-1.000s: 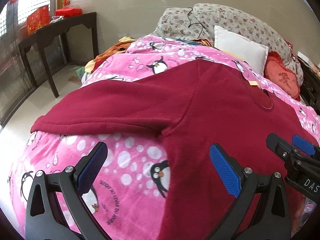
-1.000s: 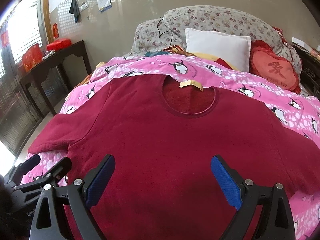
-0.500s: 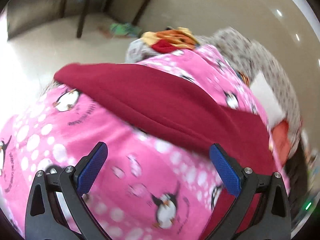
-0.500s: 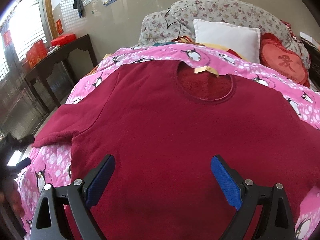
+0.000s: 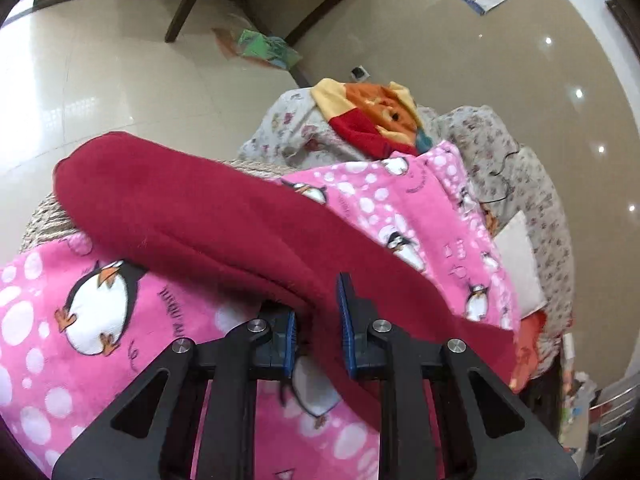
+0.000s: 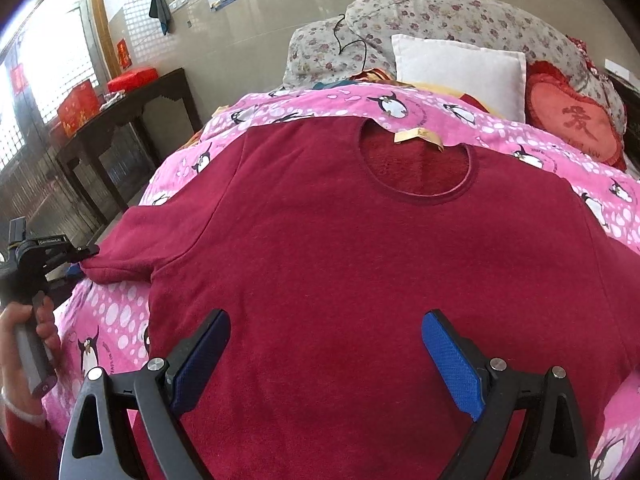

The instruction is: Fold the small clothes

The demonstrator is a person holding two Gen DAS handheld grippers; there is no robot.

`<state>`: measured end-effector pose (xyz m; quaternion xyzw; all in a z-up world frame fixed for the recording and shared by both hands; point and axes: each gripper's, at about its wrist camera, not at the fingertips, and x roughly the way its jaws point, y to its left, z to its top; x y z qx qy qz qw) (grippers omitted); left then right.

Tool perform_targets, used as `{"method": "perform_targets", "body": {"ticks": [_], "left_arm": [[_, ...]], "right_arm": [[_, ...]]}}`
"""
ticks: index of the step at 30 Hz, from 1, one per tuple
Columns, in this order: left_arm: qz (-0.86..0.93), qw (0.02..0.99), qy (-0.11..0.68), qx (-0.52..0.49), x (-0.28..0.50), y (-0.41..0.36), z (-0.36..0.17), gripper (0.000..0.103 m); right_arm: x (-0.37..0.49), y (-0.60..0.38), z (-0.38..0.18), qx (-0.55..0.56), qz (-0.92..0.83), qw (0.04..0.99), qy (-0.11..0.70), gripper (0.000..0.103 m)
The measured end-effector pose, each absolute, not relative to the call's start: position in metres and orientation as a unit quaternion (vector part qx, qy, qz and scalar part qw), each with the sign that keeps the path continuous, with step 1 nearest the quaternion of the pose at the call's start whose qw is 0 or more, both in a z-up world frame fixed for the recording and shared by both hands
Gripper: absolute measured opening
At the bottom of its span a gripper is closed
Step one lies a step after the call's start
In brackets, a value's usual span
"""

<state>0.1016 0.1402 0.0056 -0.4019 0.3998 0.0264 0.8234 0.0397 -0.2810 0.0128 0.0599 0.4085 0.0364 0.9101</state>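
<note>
A dark red long-sleeved top (image 6: 360, 260) lies flat, front up, on a pink penguin blanket (image 6: 116, 320), neck hole toward the pillows. Its left sleeve (image 5: 192, 216) runs out to the bed's left edge. My left gripper (image 5: 318, 328) is shut on the lower edge of that sleeve; it also shows at the left of the right wrist view (image 6: 52, 256), at the sleeve end. My right gripper (image 6: 324, 352) is open and empty, hovering over the top's lower body.
Pillows lie at the bed head: floral (image 6: 440, 12), white (image 6: 460, 72) and a red heart cushion (image 6: 572, 120). A dark side table (image 6: 120, 120) with red boxes stands left of the bed. Folded colourful cloth (image 5: 372, 120) lies by the bed edge over tiled floor (image 5: 100, 80).
My left gripper has swung left to the sleeve and closed from wide open onto its edge. My right gripper has stayed open over the top, shifting only slightly.
</note>
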Motion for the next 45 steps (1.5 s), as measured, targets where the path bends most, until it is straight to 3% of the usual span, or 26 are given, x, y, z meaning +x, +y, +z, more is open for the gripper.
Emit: {"method": "perform_targets", "body": {"ticks": [6, 10, 15, 16, 19, 20, 22, 25, 28, 31, 42, 43, 45], "left_arm": [[-0.040, 0.907, 0.307, -0.285, 0.073, 0.069, 0.099, 0.013], [-0.152, 0.933, 0.262, -0.194, 0.048, -0.027, 0.155, 0.013], [-0.300, 0.903, 0.287, -0.107, 0.022, -0.158, 0.138, 0.014], [-0.328, 0.889, 0.306, -0.091, 0.022, -0.183, 0.122, 0.018], [-0.399, 0.833, 0.380, -0.049, 0.027, -0.232, 0.065, 0.050], [-0.398, 0.826, 0.397, -0.035, 0.029, -0.241, 0.049, 0.052], [-0.385, 0.832, 0.399, -0.028, 0.030, -0.238, 0.039, 0.052], [-0.392, 0.828, 0.399, -0.037, 0.028, -0.221, 0.047, 0.067], [-0.400, 0.840, 0.364, -0.036, 0.004, -0.198, 0.078, 0.073], [-0.367, 0.867, 0.336, -0.026, -0.015, -0.161, 0.096, 0.087], [-0.213, 0.902, 0.376, 0.004, 0.015, -0.102, 0.040, 0.087], [-0.204, 0.905, 0.374, 0.013, 0.017, -0.104, 0.036, 0.087], [-0.198, 0.905, 0.377, 0.022, 0.023, -0.108, 0.027, 0.087]], "right_arm": [[0.030, -0.315, 0.040, 0.085, 0.019, 0.920, 0.383, 0.096], [0.014, -0.351, 0.063, 0.106, -0.008, 0.929, 0.354, 0.096], [-0.014, -0.411, 0.075, 0.116, -0.074, 0.931, 0.337, 0.096], [-0.021, -0.428, 0.073, 0.117, -0.099, 0.928, 0.339, 0.096], [-0.034, -0.459, 0.067, 0.127, -0.134, 0.920, 0.346, 0.096], [-0.039, -0.468, 0.064, 0.135, -0.138, 0.916, 0.352, 0.096], [-0.042, -0.474, 0.061, 0.141, -0.136, 0.912, 0.360, 0.096], [-0.042, -0.470, 0.062, 0.134, -0.124, 0.916, 0.358, 0.096], [-0.036, -0.451, 0.066, 0.123, -0.090, 0.923, 0.354, 0.096], [-0.025, -0.426, 0.064, 0.103, -0.054, 0.926, 0.359, 0.096], [0.068, -0.298, 0.053, -0.053, 0.017, 0.928, 0.368, 0.096], [0.083, -0.289, 0.044, -0.075, 0.012, 0.923, 0.377, 0.094], [0.108, -0.281, 0.028, -0.098, 0.010, 0.914, 0.394, 0.081]]}}
